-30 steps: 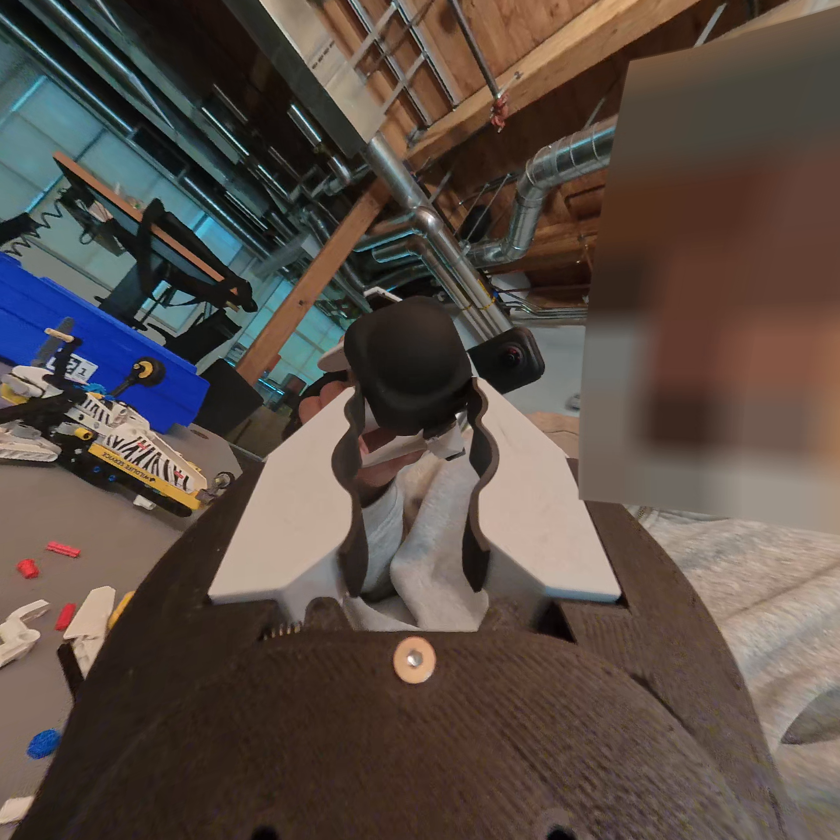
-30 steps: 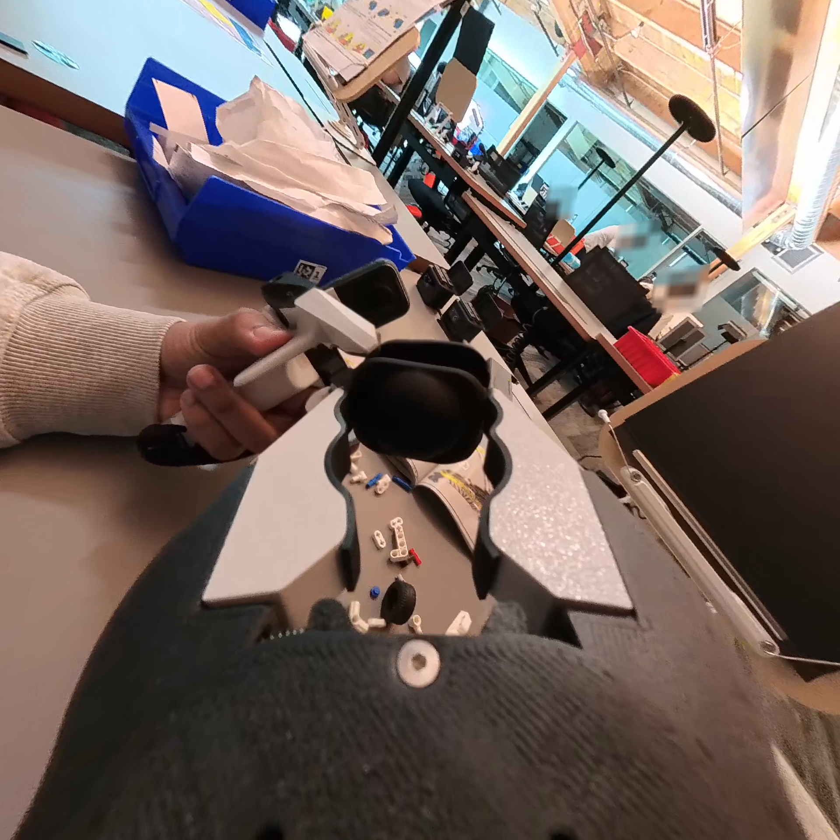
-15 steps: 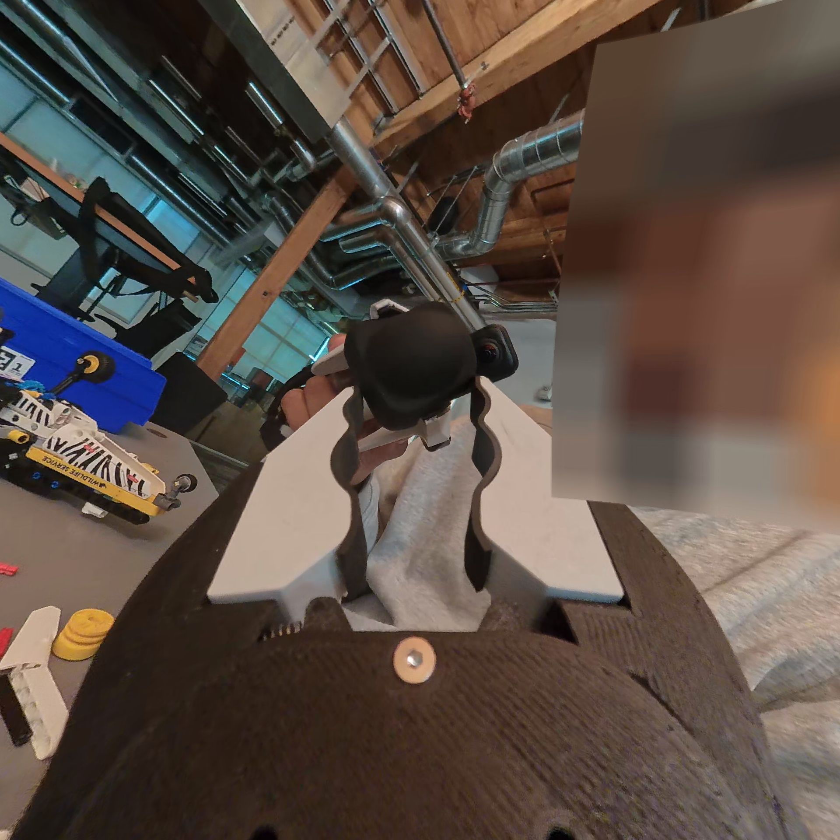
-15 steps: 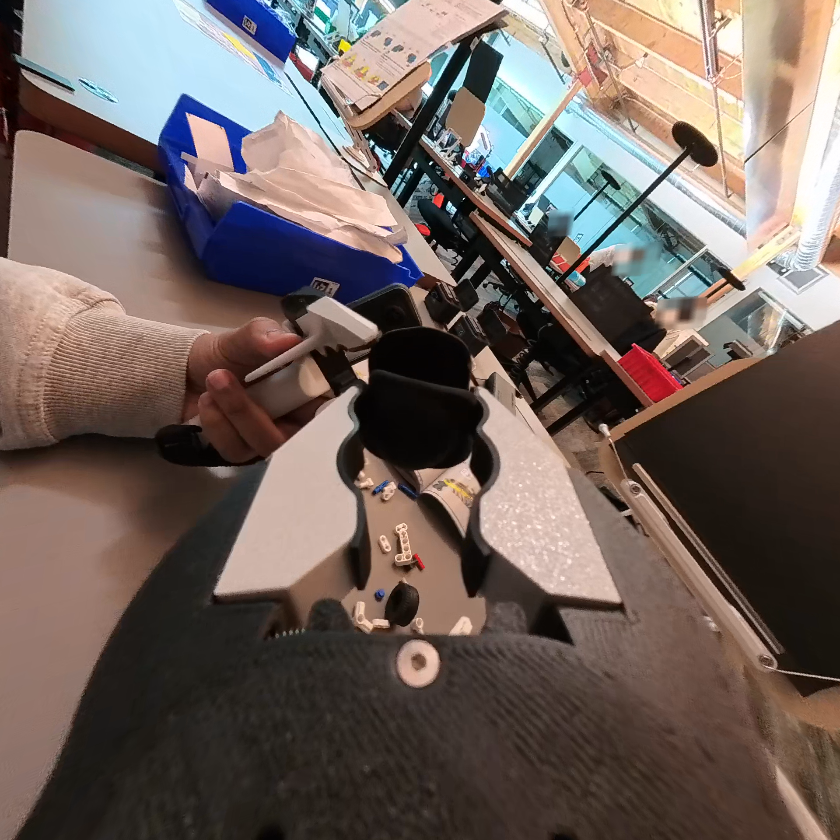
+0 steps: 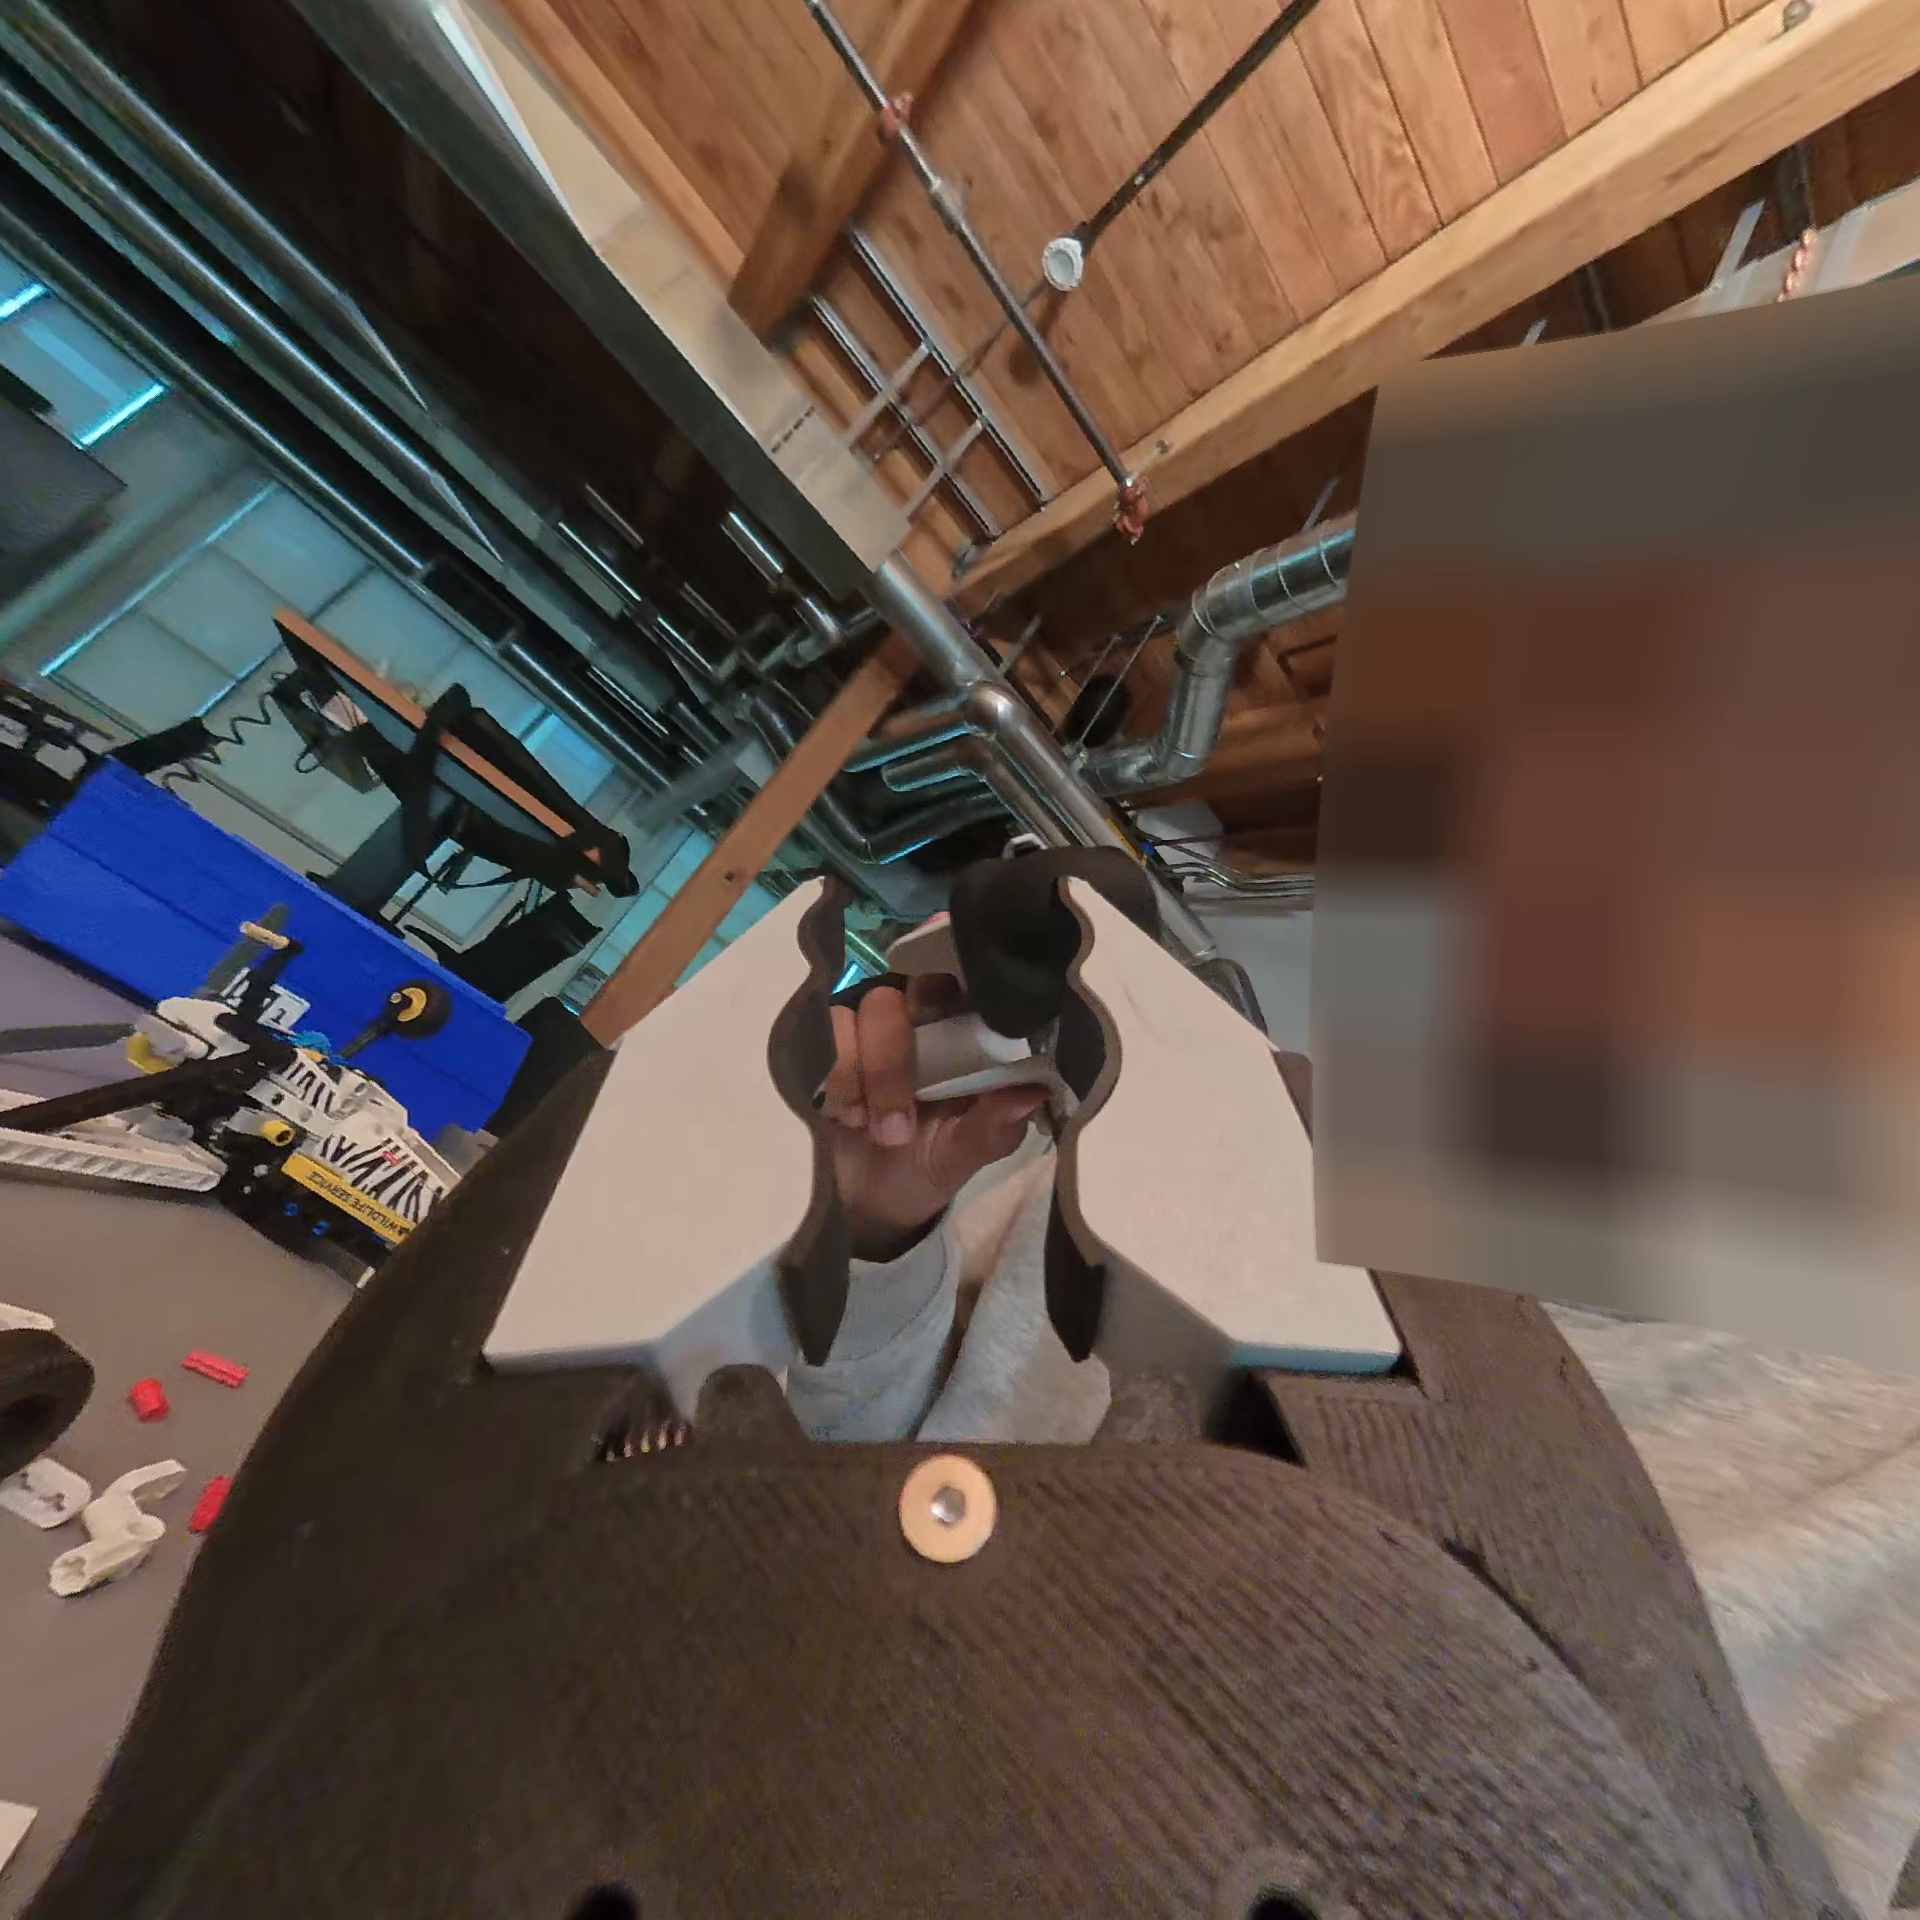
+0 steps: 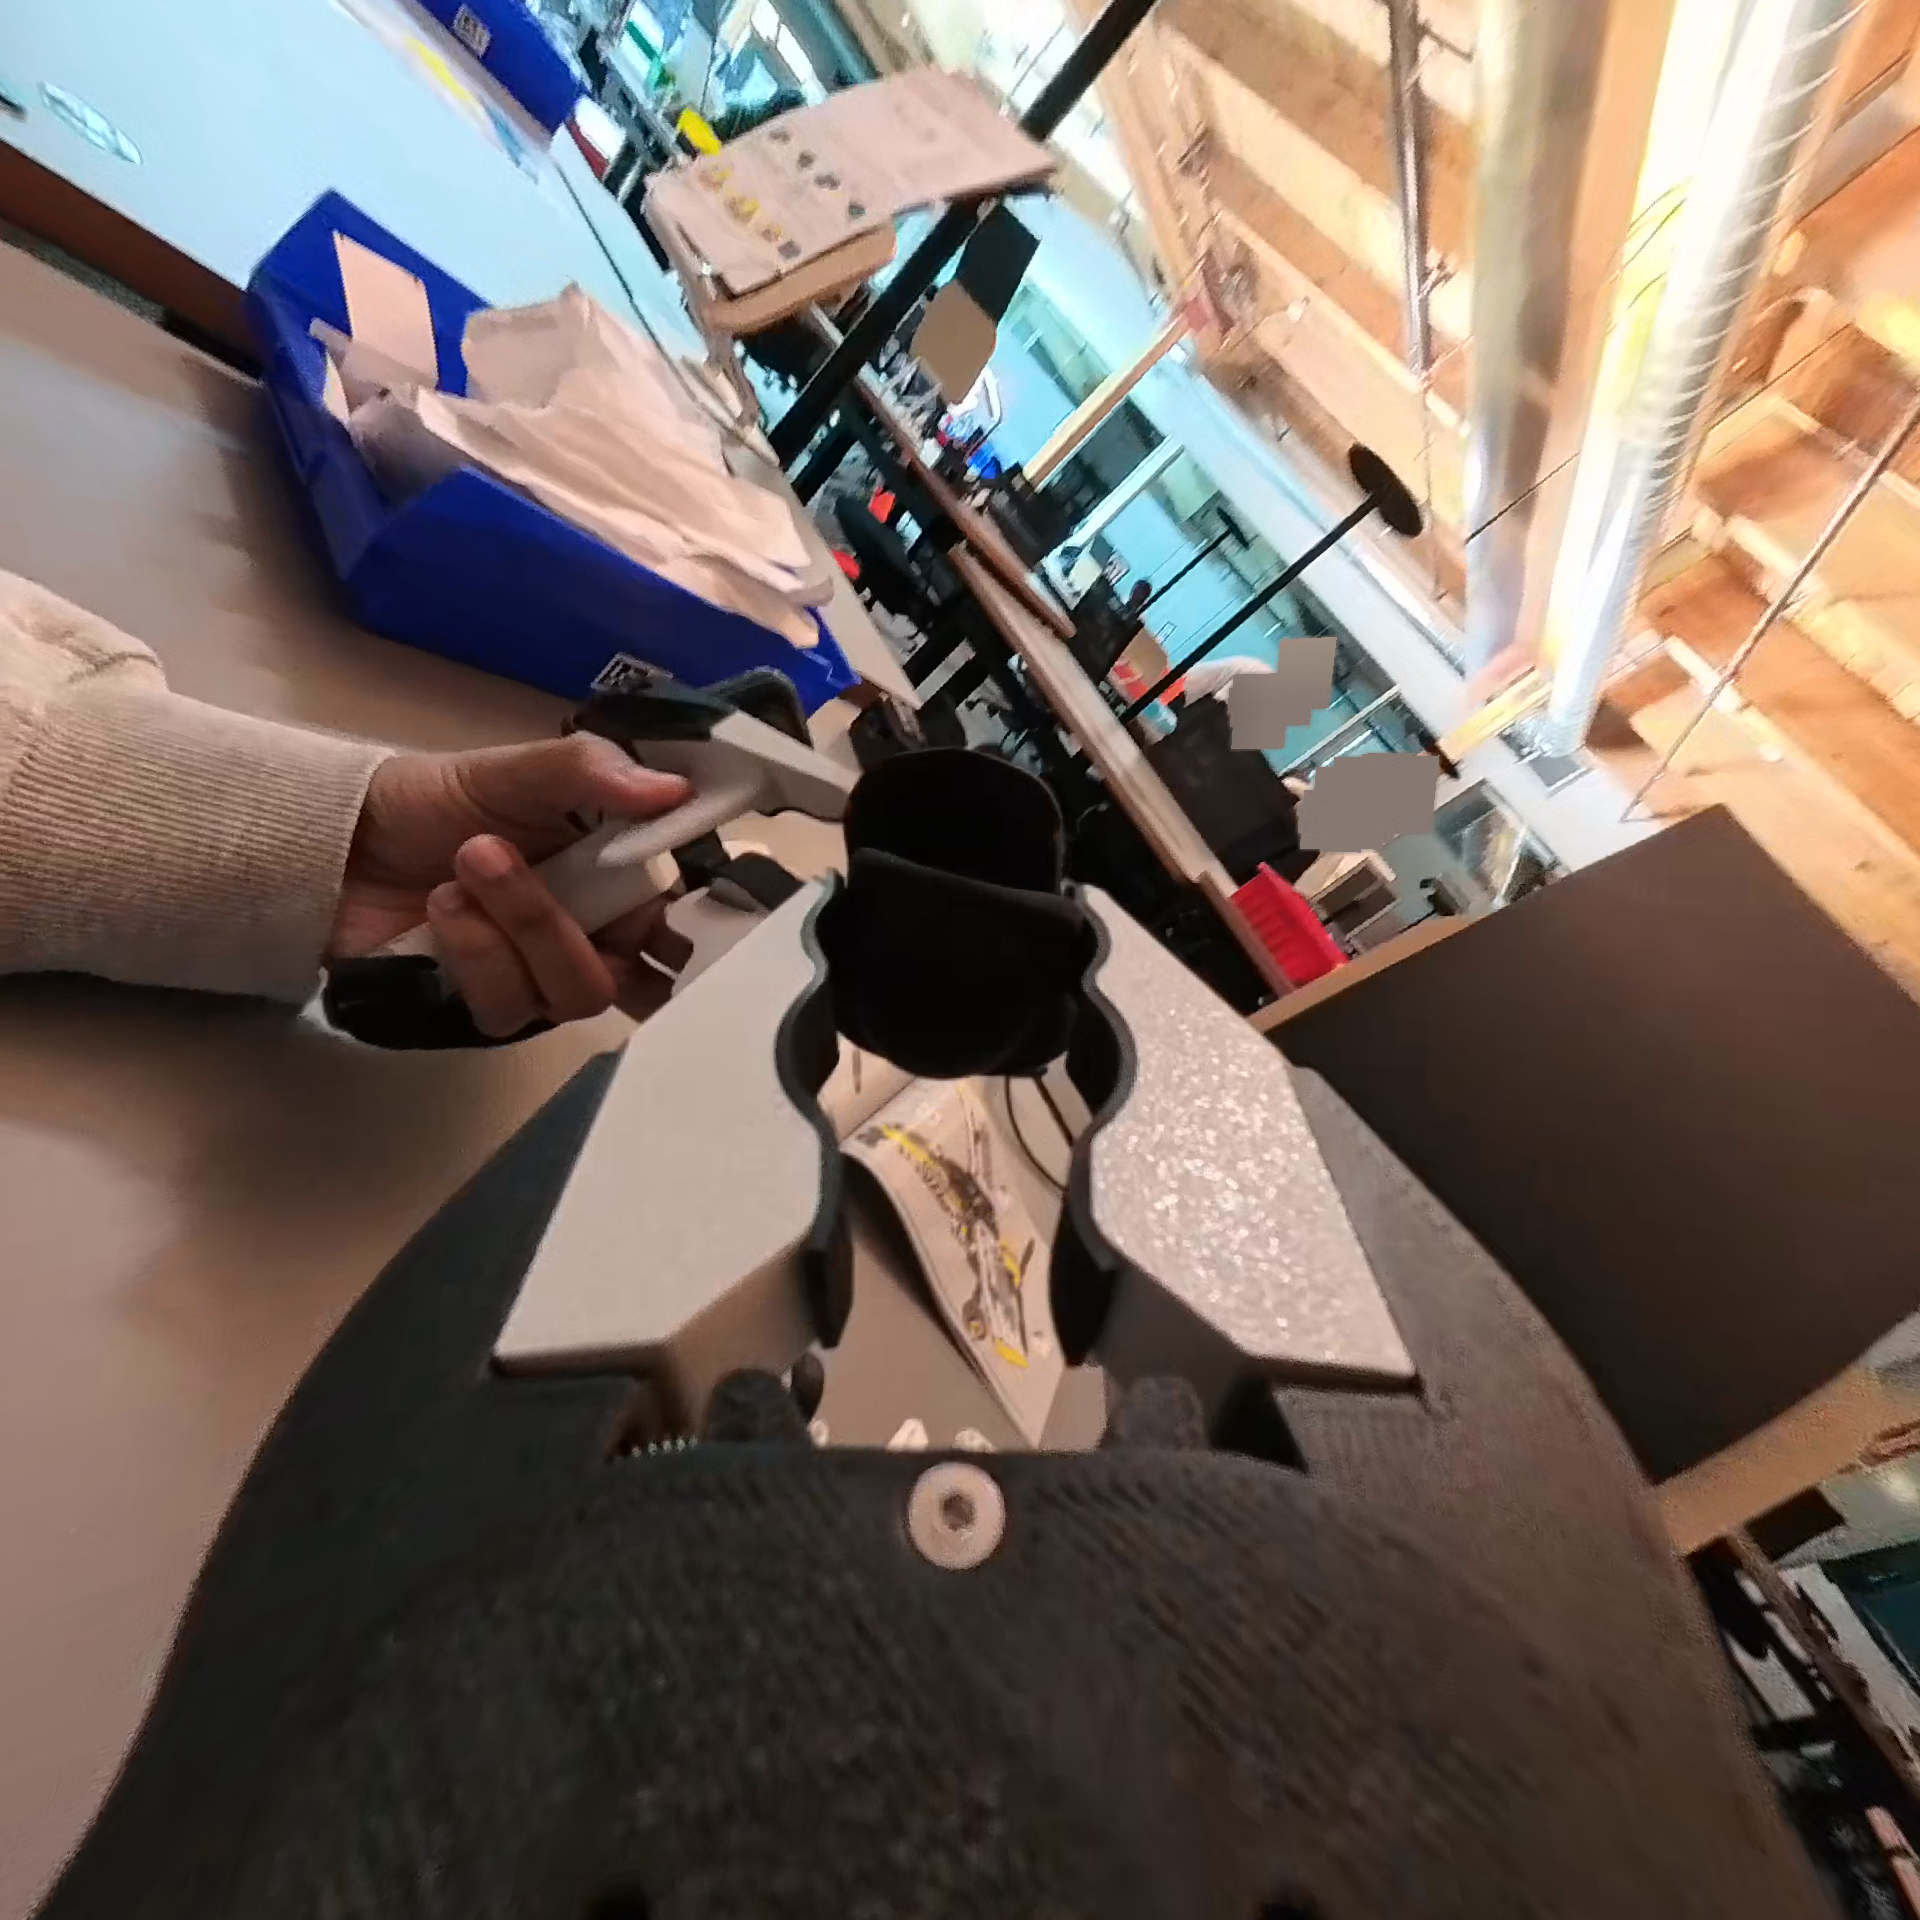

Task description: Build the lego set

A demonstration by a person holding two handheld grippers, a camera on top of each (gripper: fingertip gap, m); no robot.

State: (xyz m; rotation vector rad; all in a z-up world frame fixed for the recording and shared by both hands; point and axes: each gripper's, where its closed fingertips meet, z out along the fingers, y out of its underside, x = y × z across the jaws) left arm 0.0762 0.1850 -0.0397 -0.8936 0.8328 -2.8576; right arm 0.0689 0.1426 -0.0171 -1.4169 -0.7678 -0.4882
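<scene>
My right gripper [image 6: 951, 925] is shut on a black rubber tire [image 6: 945, 966], which fills the gap between its tips. My left gripper [image 5: 940, 904] is open and empty, held in the air and pointing at the person's other hand. In the left wrist view the same tire [image 5: 1013, 966] shows edge-on past my right finger, apart from the left finger. The left gripper [image 6: 727, 758] also shows in the right wrist view, in a hand [image 6: 499, 862] just left of the tire. A part-built zebra-striped lego vehicle [image 5: 343, 1164] stands on the table at left.
Loose red pieces [image 5: 151, 1397], white pieces [image 5: 114, 1527] and another black tire [image 5: 31, 1392] lie on the grey table. A blue bin [image 5: 156, 914] stands behind the vehicle. The open instruction booklet [image 6: 956, 1195], a paper-filled blue bin [image 6: 520, 582] and a dark box [image 6: 1610, 1091] are ahead. From either gripper's tips it is about 30 cm to the part-built zebra-striped lego vehicle [image 5: 343, 1164].
The tire no longer fills the left gripper's tips; it now sits farther off to the right, still in the right gripper. Both views have swung and the left gripper has drawn back.
</scene>
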